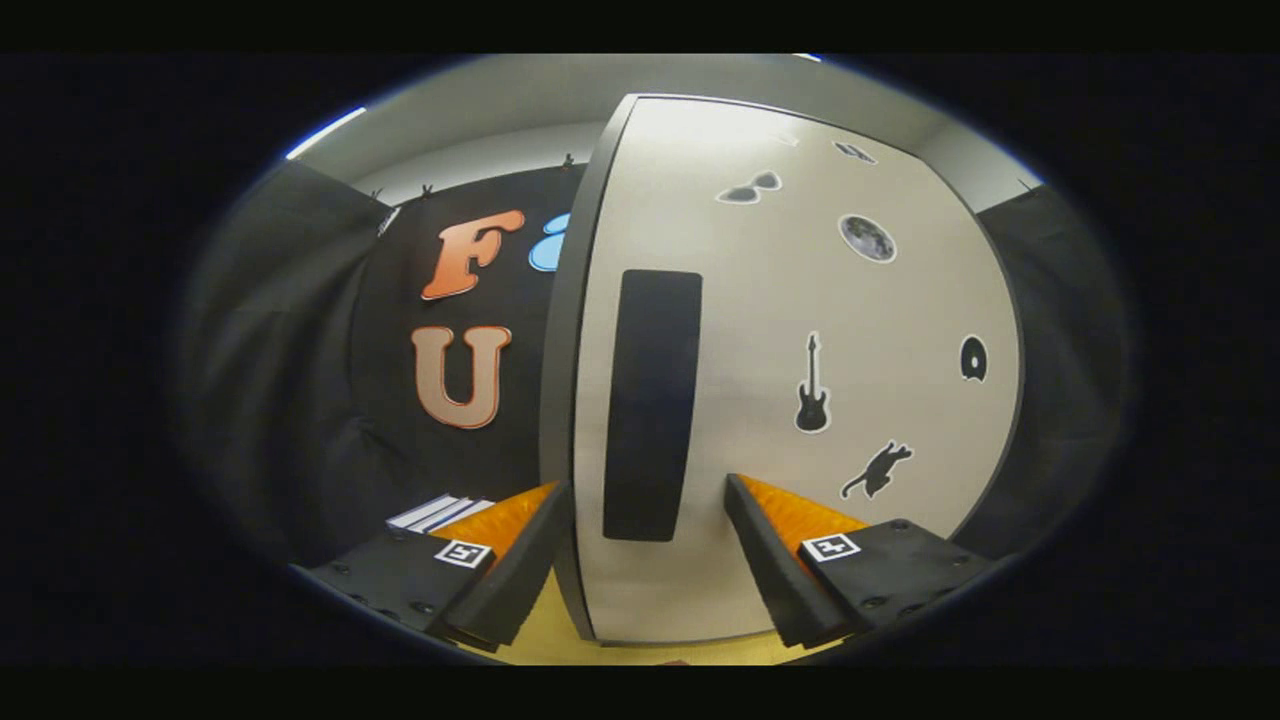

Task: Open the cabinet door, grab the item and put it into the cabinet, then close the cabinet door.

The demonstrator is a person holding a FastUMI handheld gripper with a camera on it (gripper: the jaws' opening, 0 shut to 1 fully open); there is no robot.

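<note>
A pale cabinet door (790, 330) with small dark stickers stands close in front of me. Its tall black handle (652, 405) runs upright near the door's left edge. My gripper (648, 487) is open, and the lower part of the handle lies between the two fingertips. The left finger (515, 545) sits past the door's dark left edge (562, 330), the right finger (790, 540) in front of the door face. I cannot tell whether either finger touches the handle.
A stack of flat white items (437, 512) lies on the yellow table (545, 645) beyond the left finger. Black cloth walls hang to the left and right of the cabinet.
</note>
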